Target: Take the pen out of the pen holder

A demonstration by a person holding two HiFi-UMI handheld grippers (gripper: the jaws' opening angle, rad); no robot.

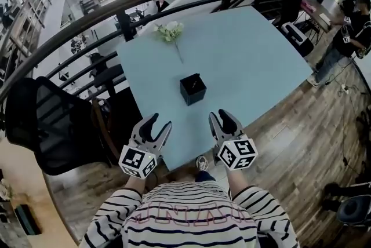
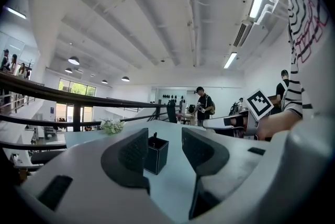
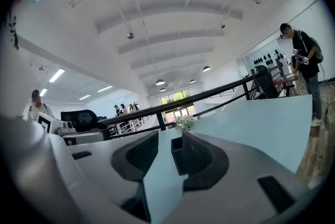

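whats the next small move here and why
Probably ease the left claw forward and up over the pen holder. Both it and the right claw are open and empty at the near edge of the table, short of the holder, and the pen sits inside it. The left gripper view shows the holder roughly in line with that claw's gap.

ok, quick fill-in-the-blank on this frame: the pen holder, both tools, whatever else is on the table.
1. The pen holder on the table is ____ in colour.
2. The left tool and the right tool grip nothing; the jaws of both are ____.
3. The pen sits ____ the pen holder.
4. At the table's far side lies a white ____.

Missing words: black; open; inside; flower.
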